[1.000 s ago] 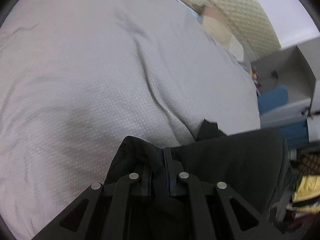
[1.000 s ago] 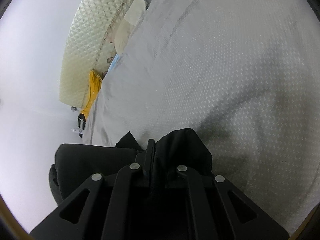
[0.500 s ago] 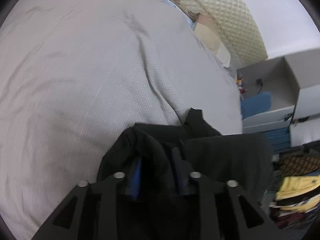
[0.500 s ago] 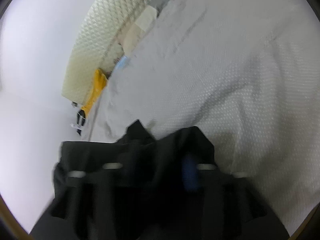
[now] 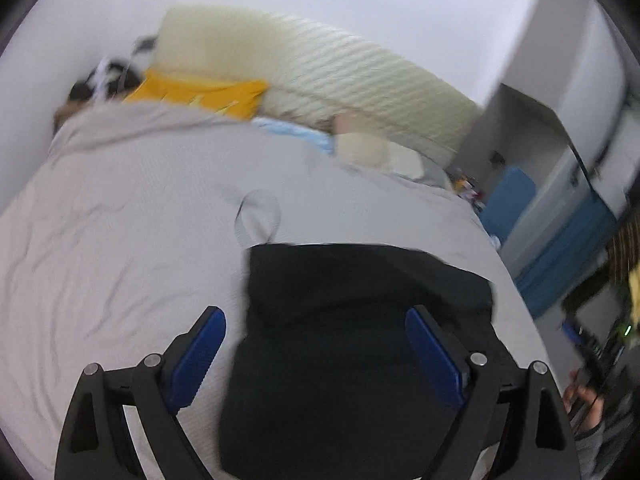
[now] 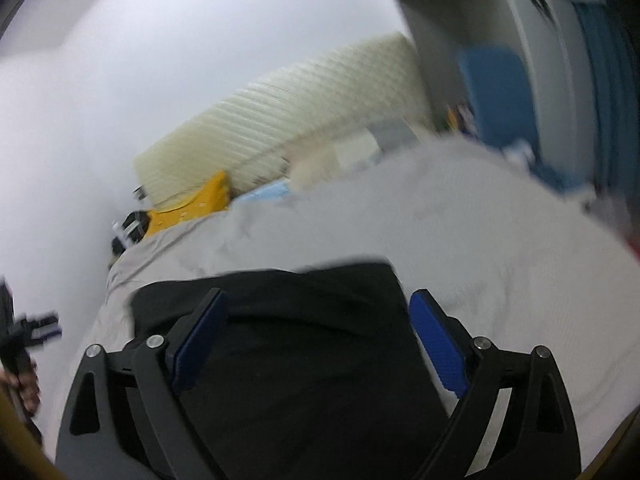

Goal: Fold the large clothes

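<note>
Both the left gripper [image 5: 316, 330] and right gripper [image 6: 318, 314] have just sprung wide open, empty, dropping the folded black cloth garment [image 5: 360, 344] flat on the grey bedspread [image 5: 132, 224]; this fold looks finished.

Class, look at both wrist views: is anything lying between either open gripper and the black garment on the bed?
Nothing visible. The black garment lies on the grey bedcover directly under the left gripper and right gripper. Both have just been opening, jaws wide, pads clear of the cloth.
</note>
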A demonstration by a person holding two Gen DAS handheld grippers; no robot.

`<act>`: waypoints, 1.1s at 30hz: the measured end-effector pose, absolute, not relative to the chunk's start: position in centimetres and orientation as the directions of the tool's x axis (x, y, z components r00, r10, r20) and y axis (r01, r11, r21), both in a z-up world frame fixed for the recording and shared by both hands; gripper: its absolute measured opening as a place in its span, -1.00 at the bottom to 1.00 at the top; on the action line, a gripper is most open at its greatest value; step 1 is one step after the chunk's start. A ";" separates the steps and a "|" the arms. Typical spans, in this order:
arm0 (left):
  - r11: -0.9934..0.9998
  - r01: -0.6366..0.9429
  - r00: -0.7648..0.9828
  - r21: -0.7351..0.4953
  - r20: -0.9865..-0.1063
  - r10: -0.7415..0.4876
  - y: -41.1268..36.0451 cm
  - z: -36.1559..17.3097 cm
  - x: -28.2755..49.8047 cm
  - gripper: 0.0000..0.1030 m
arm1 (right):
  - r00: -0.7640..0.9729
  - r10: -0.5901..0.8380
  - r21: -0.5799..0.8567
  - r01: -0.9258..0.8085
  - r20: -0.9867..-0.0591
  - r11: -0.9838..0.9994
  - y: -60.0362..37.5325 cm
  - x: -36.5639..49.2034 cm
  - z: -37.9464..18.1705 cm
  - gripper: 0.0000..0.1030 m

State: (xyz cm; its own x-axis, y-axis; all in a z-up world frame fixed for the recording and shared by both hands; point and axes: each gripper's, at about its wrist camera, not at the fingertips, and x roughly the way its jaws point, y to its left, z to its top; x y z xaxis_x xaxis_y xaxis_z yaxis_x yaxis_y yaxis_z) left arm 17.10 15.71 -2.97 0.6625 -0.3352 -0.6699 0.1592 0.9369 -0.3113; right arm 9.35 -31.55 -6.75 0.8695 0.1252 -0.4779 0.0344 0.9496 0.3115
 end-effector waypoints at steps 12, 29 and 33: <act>0.935 0.352 0.576 -0.051 -0.775 -0.259 -1.4 -9.8 20.5 0.78 | 0.747 0.165 0.150 -0.088 -0.644 0.985 -22.9 12.7 -13.8 0.94; 0.968 0.249 0.627 0.006 -0.763 -0.157 -2.9 -15.6 26.3 0.82 | 0.697 0.136 0.197 0.007 -0.704 0.980 -23.8 18.8 -17.6 0.99; 0.966 0.257 0.621 0.003 -0.767 -0.163 -2.9 -17.0 26.8 0.88 | 0.691 0.145 0.206 0.006 -0.709 0.979 -23.5 19.6 -18.6 0.99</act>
State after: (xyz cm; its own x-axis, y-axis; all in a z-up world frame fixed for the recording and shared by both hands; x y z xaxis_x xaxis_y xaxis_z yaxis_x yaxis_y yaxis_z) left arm 26.79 -2.88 -17.01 0.6208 -0.1629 -0.7669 0.2570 0.9664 0.0028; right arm 19.61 -23.45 -18.57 0.6906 0.1447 -0.7086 0.0060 0.9786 0.2057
